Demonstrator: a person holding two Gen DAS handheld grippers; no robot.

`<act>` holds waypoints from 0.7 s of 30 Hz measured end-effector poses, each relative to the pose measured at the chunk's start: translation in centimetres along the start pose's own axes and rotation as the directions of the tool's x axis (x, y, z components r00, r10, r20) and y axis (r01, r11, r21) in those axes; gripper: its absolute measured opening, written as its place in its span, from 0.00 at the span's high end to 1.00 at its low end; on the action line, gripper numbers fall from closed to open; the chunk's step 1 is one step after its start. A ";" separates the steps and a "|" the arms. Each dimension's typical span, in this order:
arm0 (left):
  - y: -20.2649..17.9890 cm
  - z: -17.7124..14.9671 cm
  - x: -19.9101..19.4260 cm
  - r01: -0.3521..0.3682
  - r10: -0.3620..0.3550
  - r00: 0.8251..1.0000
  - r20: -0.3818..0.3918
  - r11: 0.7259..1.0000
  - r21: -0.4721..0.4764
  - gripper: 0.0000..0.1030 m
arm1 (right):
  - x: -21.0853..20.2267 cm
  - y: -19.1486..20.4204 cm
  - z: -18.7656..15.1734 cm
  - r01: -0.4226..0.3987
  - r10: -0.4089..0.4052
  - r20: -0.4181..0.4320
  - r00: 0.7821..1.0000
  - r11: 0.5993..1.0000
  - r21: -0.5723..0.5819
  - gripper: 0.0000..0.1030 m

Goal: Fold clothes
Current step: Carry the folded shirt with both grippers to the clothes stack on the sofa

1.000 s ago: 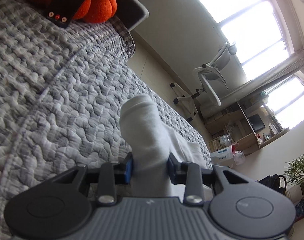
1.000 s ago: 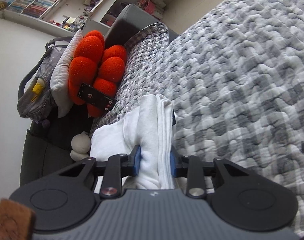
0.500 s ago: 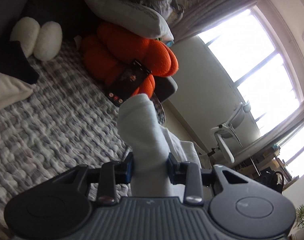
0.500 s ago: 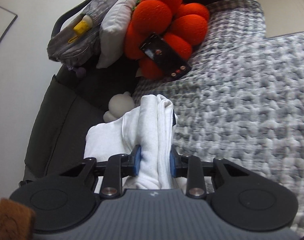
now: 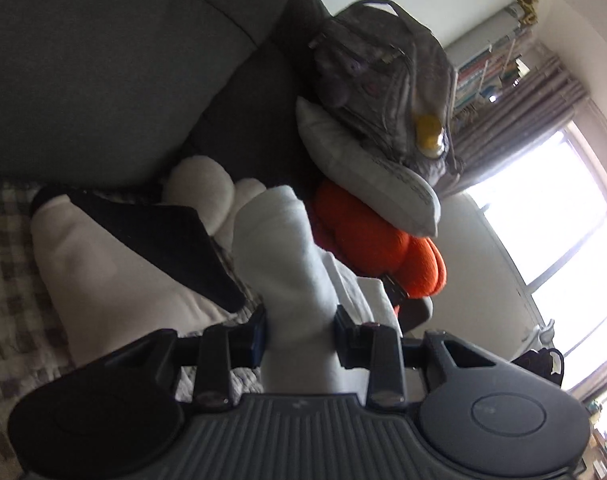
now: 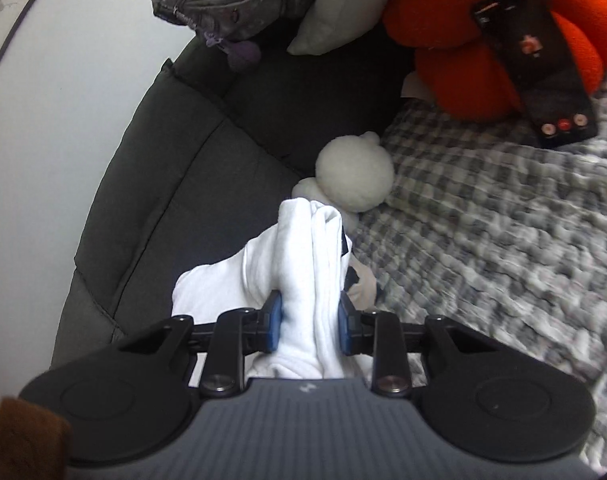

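Left claw (image 5: 299, 332) is clamped on a bunched fold of white garment (image 5: 279, 248), pads pressed in. Right claw (image 6: 308, 320) is likewise clamped on white cloth, probably the same garment. Both are pitched slightly downward.

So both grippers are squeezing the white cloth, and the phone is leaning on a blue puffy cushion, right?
Nearly. The phone leans on an orange cushion, not a blue one, as the right wrist view shows. The rest holds: the left gripper and right gripper each pinch the white cloth.
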State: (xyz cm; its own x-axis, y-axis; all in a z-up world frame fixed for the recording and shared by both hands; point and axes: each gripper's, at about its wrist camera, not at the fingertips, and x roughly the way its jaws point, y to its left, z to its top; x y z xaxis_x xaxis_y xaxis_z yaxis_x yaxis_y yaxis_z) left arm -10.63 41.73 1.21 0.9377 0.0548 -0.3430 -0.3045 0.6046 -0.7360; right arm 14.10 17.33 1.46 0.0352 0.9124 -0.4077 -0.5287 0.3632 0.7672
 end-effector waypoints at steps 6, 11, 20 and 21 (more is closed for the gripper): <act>3.5 1.8 -0.5 -0.064 0.070 0.992 0.108 0.996 -0.059 0.68 | 7.2 0.9 2.6 -0.095 0.093 -0.047 0.995 0.995 -0.025 0.71; 5.6 3.0 -0.1 -0.132 0.141 0.973 0.181 0.990 -0.057 0.68 | 12.7 0.7 3.3 -0.172 0.168 -0.085 0.982 0.984 -0.038 0.72; 10.2 1.6 2.1 -0.203 0.215 0.952 0.216 0.976 -0.078 0.65 | 18.5 -2.8 3.0 -0.226 0.223 -0.093 0.970 0.974 -0.023 0.72; 10.5 1.3 2.2 -0.210 0.223 0.949 0.223 0.974 -0.079 0.63 | 18.7 -3.3 2.8 -0.222 0.218 -0.091 0.972 0.975 -0.029 0.72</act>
State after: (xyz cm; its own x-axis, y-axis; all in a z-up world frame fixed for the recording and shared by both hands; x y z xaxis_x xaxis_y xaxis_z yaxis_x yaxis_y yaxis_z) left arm -11.57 49.24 -6.51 0.8592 0.3638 -0.3597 -0.5073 0.5147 -0.6912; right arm 18.85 33.68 -7.32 -0.1582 0.9487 -0.2739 -0.5480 0.1463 0.8236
